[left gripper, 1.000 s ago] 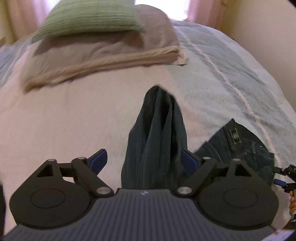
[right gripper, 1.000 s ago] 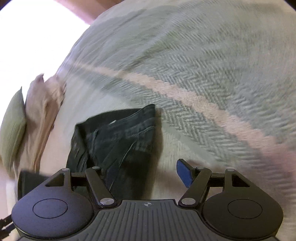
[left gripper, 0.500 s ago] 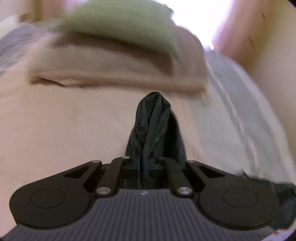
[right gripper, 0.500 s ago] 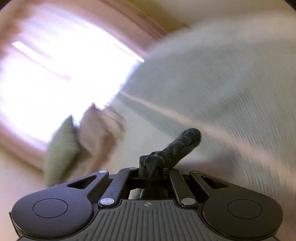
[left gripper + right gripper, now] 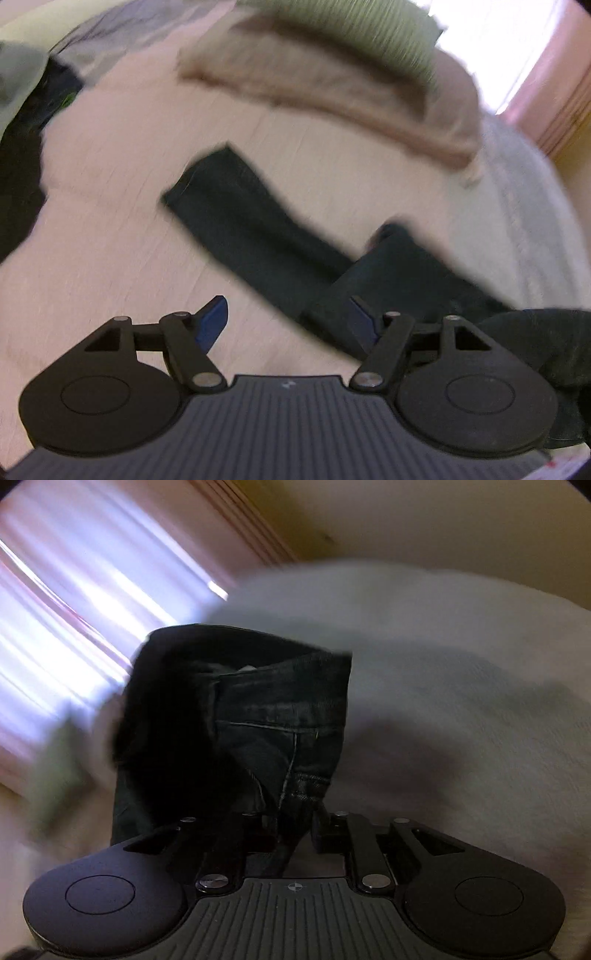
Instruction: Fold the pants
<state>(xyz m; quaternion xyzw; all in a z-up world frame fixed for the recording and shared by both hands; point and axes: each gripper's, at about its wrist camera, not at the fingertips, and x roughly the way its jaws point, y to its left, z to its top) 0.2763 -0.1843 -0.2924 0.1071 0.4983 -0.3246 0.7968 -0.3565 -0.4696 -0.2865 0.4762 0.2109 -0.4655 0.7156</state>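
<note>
Dark denim pants [image 5: 251,225] lie on the pale bedspread, one leg stretched out toward the upper left in the left wrist view. My left gripper [image 5: 288,319] is open just above the bed, its blue pads [image 5: 214,317] apart, the right one against the folded pants fabric, nothing held. In the right wrist view my right gripper [image 5: 291,827] is shut on the pants [image 5: 258,716], whose waistband end with seams and stitching hangs up in front of the camera. The frames are blurred by motion.
A tan pillow [image 5: 332,88] with a green cushion [image 5: 343,26] on top lies at the head of the bed. Dark clothing [image 5: 22,147] sits at the left edge. A bright curtained window [image 5: 74,590] and a wall [image 5: 443,524] stand beyond the bed.
My left gripper has let go of the pant leg and opened; the leg now lies flat on the bed. My right gripper stays shut on the pants and has lifted the waistband end.
</note>
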